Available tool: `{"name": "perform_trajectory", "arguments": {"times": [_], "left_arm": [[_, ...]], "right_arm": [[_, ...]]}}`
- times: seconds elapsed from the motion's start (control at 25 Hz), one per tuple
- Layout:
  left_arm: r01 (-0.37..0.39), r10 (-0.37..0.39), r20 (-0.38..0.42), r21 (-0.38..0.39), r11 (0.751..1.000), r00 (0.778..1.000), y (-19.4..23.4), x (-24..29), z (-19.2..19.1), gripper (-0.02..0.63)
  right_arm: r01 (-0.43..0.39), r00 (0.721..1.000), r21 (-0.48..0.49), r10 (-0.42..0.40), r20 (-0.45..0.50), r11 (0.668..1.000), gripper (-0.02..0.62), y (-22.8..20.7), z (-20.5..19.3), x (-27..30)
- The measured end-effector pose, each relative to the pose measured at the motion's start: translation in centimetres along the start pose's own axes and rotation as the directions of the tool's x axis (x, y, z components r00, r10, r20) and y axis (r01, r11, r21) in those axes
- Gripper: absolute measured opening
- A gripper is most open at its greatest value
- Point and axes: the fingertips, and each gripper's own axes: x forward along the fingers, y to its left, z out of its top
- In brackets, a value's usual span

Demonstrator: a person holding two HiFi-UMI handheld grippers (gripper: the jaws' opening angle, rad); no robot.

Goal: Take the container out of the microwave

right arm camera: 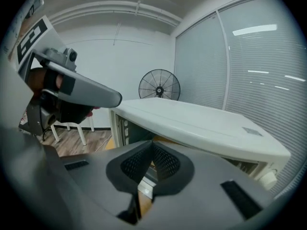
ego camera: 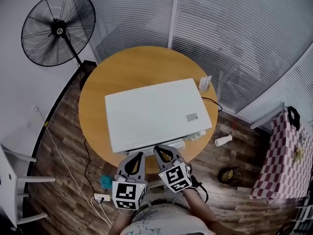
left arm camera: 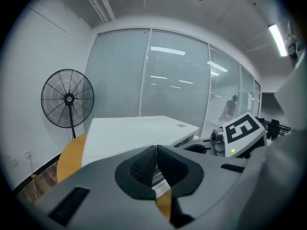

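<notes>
A white microwave (ego camera: 156,114) lies on a round wooden table (ego camera: 95,106); its flat top fills the left gripper view (left arm camera: 134,131) and the right gripper view (right arm camera: 201,123). No container shows in any view. My left gripper (ego camera: 138,155) and right gripper (ego camera: 159,150) hang side by side just in front of the microwave's near edge, pointing at it. In its own view the left gripper (left arm camera: 156,150) has its pads meeting, with nothing between them. The right gripper (right arm camera: 152,147) is shut and empty too. Each gripper shows in the other's view: the right (left arm camera: 240,133), the left (right arm camera: 72,87).
A black standing fan (ego camera: 58,27) is at the back left by the blinds. On the floor lie a white bottle (ego camera: 223,140), a power strip (ego camera: 101,198) with cables and a dark bowl (ego camera: 230,174). A checked cloth (ego camera: 286,155) is right, a white chair (ego camera: 14,180) left.
</notes>
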Motion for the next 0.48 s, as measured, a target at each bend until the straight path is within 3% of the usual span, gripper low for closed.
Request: {"name": "perform_trajectory", "arguments": {"times": [0.48], "left_arm": [[-0.085, 0.085, 0.008, -0.055, 0.995, 0.996, 2.2, -2.2, -0.7, 0.014]], "right_arm": [[-0.059, 0.995, -0.169, 0.045, -0.085, 0.984, 0.008, 1.9, -2.6, 5.3]]}}
